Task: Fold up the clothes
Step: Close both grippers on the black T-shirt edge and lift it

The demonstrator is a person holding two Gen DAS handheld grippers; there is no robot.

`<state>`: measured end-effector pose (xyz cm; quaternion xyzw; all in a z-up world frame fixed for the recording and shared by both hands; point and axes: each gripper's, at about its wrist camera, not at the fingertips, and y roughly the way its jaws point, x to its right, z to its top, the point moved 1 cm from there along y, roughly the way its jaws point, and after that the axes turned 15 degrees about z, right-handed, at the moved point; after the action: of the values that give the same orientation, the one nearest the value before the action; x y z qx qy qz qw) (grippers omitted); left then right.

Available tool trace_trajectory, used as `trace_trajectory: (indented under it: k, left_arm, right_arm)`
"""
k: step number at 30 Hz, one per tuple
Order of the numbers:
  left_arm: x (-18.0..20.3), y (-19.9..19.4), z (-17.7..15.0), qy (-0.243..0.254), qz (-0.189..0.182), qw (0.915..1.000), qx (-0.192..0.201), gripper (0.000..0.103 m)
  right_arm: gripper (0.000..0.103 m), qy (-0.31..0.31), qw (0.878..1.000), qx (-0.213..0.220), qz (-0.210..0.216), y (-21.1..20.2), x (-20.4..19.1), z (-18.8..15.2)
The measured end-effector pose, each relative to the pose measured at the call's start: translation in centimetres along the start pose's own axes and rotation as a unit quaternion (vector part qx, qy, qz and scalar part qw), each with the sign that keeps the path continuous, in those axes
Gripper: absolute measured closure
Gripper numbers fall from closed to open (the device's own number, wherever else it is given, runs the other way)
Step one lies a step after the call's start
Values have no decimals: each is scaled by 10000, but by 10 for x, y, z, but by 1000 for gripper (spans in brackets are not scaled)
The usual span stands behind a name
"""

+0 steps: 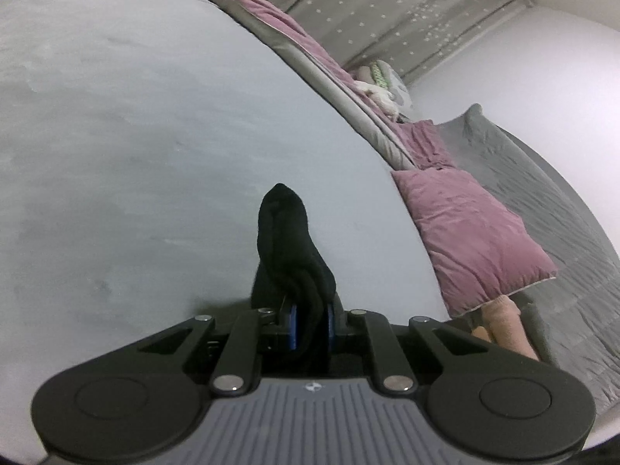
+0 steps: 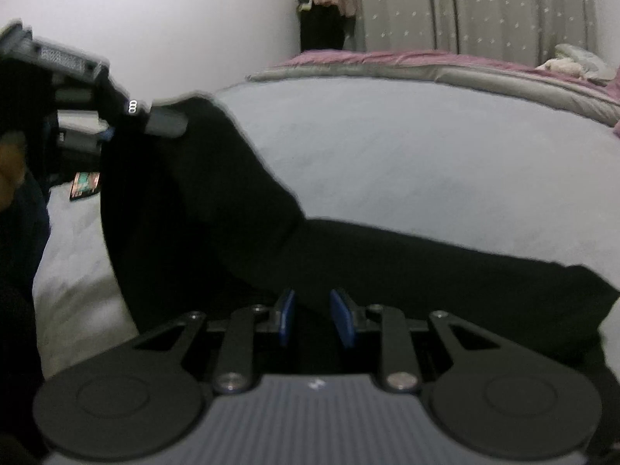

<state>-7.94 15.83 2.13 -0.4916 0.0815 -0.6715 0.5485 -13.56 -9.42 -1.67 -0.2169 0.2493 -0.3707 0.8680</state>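
Note:
A black garment [image 2: 240,232] lies spread over the pale grey bed surface [image 2: 407,155]. In the left wrist view my left gripper [image 1: 312,323] is shut on a bunched fold of the black garment [image 1: 285,244], which sticks up past the blue pads. From the right wrist view the left gripper [image 2: 168,124] shows at upper left, lifting that corner of the cloth. My right gripper [image 2: 312,310] hovers low over the garment's near edge. Its blue pads [image 2: 286,317] stand apart with their inner faces bare, and the black cloth lies just beyond the tips.
A pink pillow [image 1: 476,232] and a grey quilt [image 1: 562,213] lie to the right of the bed surface [image 1: 155,135]. Grey star-patterned curtains [image 2: 484,7] hang behind the bed. A person's hand [image 2: 11,170] holds the left tool, with a small dark phone-like object [image 2: 85,186] below it.

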Motion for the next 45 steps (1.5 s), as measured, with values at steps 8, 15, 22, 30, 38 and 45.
trace_trajectory:
  k: [8, 15, 22, 30, 38, 45]
  left_arm:
    - [38, 13, -5, 143, -171, 9994, -256, 91]
    - [69, 35, -17, 280, -247, 9977, -572, 91]
    - [100, 62, -39, 512, -262, 9945, -875, 91]
    - [118, 89, -57, 719, -421, 9887, -1247, 79]
    - [125, 75, -51, 685, -1186, 9831, -1212, 64]
    - [105, 57, -46, 982, -793, 9883, -854, 62]
  right_arm:
    - [62, 1075, 9929, 352, 364, -24, 27, 6]
    - [53, 2570, 9572, 1083, 769, -62, 74, 8]
    - [49, 3795, 9037, 1619, 1147, -83, 114, -9]
    - [43, 4641, 8532, 1934, 1386, -88, 147, -32]
    - [40, 5132, 8184, 2085, 1530, -82, 172, -44]
    - [40, 5048, 8282, 1960, 1442, -77, 172, -39]
